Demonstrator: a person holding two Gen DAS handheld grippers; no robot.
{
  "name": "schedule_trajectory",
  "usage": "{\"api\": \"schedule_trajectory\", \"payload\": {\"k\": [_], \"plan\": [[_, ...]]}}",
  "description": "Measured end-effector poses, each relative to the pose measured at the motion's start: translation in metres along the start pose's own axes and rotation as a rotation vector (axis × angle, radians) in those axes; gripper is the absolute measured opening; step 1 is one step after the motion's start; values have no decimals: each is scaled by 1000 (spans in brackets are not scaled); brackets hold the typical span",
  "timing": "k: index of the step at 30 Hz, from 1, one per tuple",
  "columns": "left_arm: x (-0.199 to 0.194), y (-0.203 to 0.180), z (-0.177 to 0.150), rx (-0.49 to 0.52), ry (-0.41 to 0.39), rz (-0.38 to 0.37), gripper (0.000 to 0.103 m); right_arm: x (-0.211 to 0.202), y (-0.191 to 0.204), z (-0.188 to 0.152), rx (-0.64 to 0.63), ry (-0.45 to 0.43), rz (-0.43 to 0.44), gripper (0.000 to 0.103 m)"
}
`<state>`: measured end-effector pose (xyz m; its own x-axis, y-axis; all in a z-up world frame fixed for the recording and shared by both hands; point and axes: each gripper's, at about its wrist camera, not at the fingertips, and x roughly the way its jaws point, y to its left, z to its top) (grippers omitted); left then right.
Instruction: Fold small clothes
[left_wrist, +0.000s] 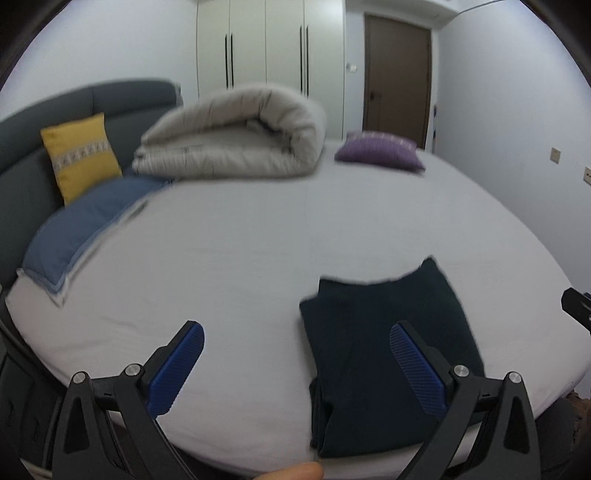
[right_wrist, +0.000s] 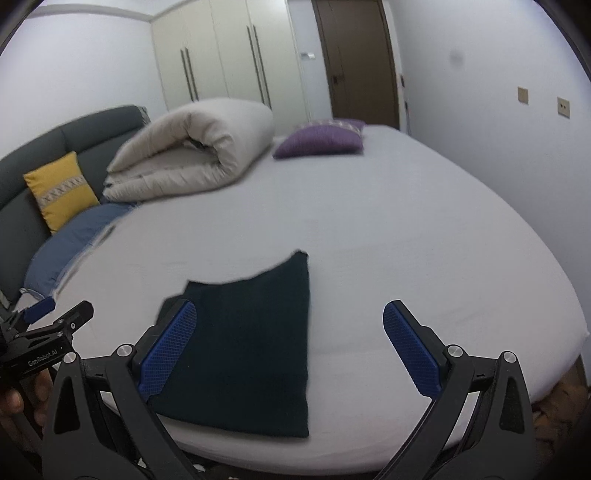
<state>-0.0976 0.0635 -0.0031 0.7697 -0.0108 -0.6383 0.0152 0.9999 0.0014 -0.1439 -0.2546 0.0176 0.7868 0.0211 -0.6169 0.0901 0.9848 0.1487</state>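
Looking at a folded dark navy knit garment (right_wrist: 251, 347) lying flat on the white-sheeted bed (right_wrist: 406, 240), right by the near edge of the mattress, in a neat rectangle with one far corner sticking up a little. Hovering over it with both tools: left gripper (left_wrist: 295, 369) spread wide with nothing between the blue textured pads (left_wrist: 177, 369), the right-hand pad sitting in front of the garment in the left wrist view, though hard telling whether actually touching the fabric. Right gripper (right_wrist: 290, 349) also gaping wide and holding nothing, its left pad overlapping the garment's left edge in the right wrist view, its other pad out over bare sheet. Catching the left tool at the left edge of the right wrist view too, black body with white lettering, a hand (right_wrist: 22, 398) wrapped round it, partly hidden. Further back on the bed, sitting well apart from the garment: a rolled-up cream quilted duvet (right_wrist: 192, 155), a purple cushion (right_wrist: 321, 142) near the far corner, a blue pillow (right_wrist: 74, 240) and a yellow cushion with a patterned band (right_wrist: 61, 192) leaning against the dark grey padded headboard (right_wrist: 55, 144). Behind all that, pale wardrobe doors (right_wrist: 221, 55) and a brown door (right_wrist: 358, 59). Everything looking a bit motion-blurred.
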Motion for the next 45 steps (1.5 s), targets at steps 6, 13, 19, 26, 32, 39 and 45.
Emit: {"api": "schedule_trajectory", "payload": {"k": [6, 13, 19, 26, 32, 39, 45], "plan": [[21, 0, -16, 14, 78, -12, 103, 44, 7, -22, 0, 136, -60, 103], [26, -7, -17, 27, 103, -57, 103, 68, 22, -32, -28, 166, -61, 103], [29, -14, -22, 45, 117, -66, 103, 64, 33, -34, -54, 172, -60, 103], [32, -15, -26, 49, 119, -55, 103, 61, 35, -35, -61, 175, -66, 103], [34, -14, -28, 51, 121, -53, 103, 61, 32, -34, -59, 181, -67, 103], [36, -13, -30, 61, 127, -55, 103, 61, 31, -37, -60, 192, -67, 103], [38, -13, -32, 61, 131, -55, 103, 64, 28, -36, -63, 197, -71, 103]]}}
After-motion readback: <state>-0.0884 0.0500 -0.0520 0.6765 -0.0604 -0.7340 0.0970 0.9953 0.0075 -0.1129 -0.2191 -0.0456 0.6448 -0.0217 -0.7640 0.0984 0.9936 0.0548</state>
